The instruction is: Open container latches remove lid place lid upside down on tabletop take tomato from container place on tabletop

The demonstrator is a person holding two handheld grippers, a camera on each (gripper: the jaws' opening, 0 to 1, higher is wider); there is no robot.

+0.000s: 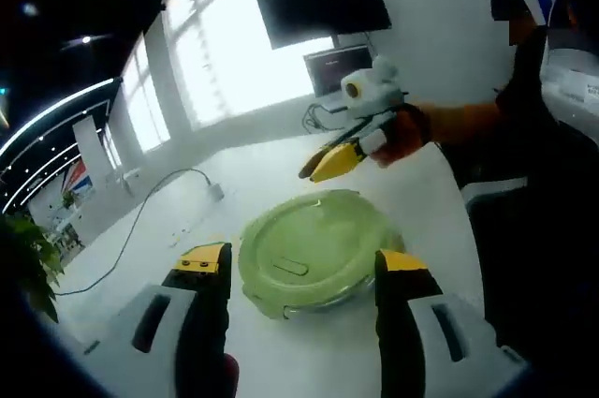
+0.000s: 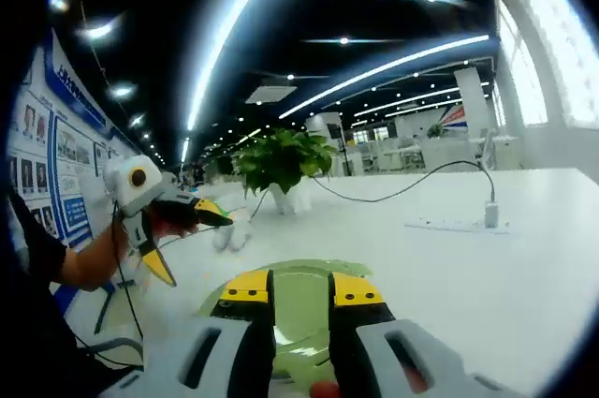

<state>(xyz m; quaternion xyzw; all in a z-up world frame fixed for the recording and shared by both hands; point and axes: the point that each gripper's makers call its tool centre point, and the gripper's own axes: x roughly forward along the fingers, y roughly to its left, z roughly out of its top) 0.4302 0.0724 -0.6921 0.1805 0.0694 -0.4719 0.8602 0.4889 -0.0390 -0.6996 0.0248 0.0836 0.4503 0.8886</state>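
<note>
In the left gripper view, daylight pours through tall windows (image 1: 225, 61) that blow out to plain white, and the dark monitor (image 1: 323, 7) before them reads as a silhouette. The white table (image 1: 271, 169) glows softly. In the right gripper view, long ceiling light strips (image 2: 374, 70) streak across a dim ceiling. Fisheye bending curves straight lines near both edges, and detail is soft.
</note>
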